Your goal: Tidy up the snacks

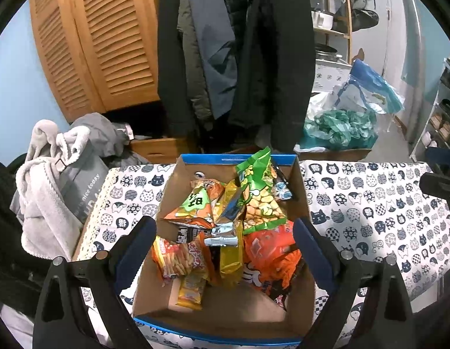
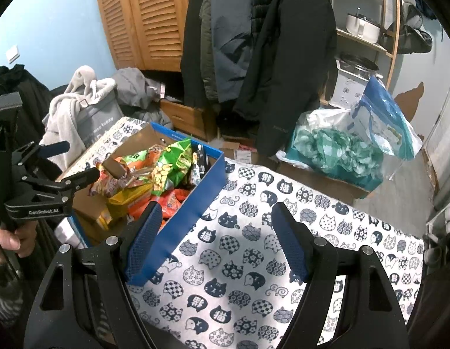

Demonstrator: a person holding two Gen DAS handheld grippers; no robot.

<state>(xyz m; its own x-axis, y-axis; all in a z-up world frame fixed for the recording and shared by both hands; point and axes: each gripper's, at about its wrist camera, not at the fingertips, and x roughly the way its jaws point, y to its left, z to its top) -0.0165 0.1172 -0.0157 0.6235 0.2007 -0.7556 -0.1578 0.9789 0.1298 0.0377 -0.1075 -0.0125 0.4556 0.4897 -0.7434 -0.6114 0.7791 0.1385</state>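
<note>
A blue-rimmed cardboard box [image 1: 302, 197] on the cat-print tablecloth holds several snack packets: a green bag of crackers [image 1: 258, 192], an orange-green packet [image 1: 197, 203], an orange bag [image 1: 271, 250], a yellow packet [image 1: 230, 258] and a packet of sticks [image 1: 178, 258]. My left gripper [image 1: 225, 232] is open and empty above the near end of the box. My right gripper [image 2: 216, 224] is open and empty above the cloth, just right of the box's blue wall [image 2: 193, 200]. The left gripper also shows in the right wrist view [image 2: 70, 163].
The tablecloth [image 2: 254, 261] stretches to the right of the box. Coats [image 1: 225, 58] hang behind the table. A grey bag with a fleece [image 1: 50, 192] sits at the left. Plastic bags [image 2: 355, 142] and a wooden shelf [image 2: 367, 37] stand at the right.
</note>
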